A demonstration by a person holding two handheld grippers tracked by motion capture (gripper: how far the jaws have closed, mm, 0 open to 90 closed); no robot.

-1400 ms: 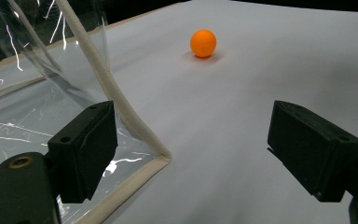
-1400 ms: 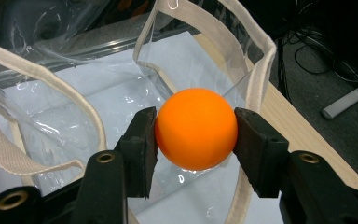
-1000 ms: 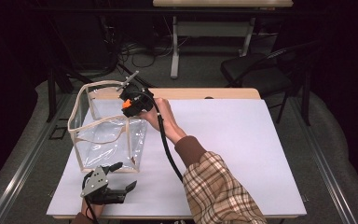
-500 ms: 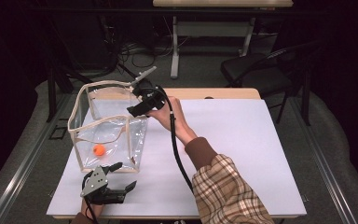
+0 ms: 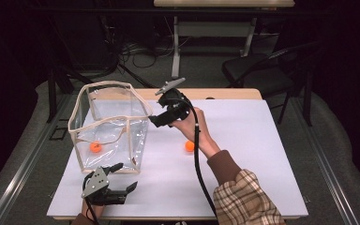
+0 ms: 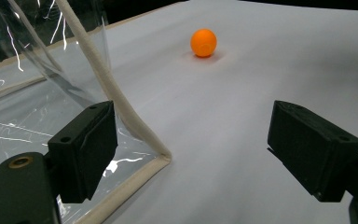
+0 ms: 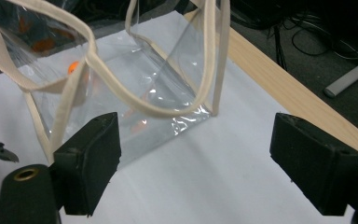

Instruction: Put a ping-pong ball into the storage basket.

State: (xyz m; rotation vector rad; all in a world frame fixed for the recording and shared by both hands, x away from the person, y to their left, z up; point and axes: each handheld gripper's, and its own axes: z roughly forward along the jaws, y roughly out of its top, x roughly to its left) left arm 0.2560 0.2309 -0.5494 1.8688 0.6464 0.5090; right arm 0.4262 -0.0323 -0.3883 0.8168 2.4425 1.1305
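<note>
Right gripper (image 5: 155,121): held above the table just beside the bag's near-right rim, jaws spread wide with nothing between them – they have just been opening.
Left gripper (image 5: 122,176): resting low at the table's near edge, jaws apart and empty, the bag's bottom corner just ahead of its left jaw.
Clear bag (image 5: 108,123): standing upright with its mouth open, directly ahead of the right gripper; its cream-trimmed rim sags a little on that side.
Ball in bag (image 5: 95,147): an orange ball lies on the bag's floor, beyond the right gripper and below it.
Loose ball (image 5: 189,146): a second orange ball sits on the white table cover, behind and below the right gripper, near the wrist – ahead of the left gripper and well apart from it.
Step in hand: the loose ball is judged to be next for bagging.
Advice: the jaws should be kept wide, lowered squarely over the ball and centred before closing, since a round ball is easily nudged away.
Risk: the rim may be caught on the way back in.
</note>
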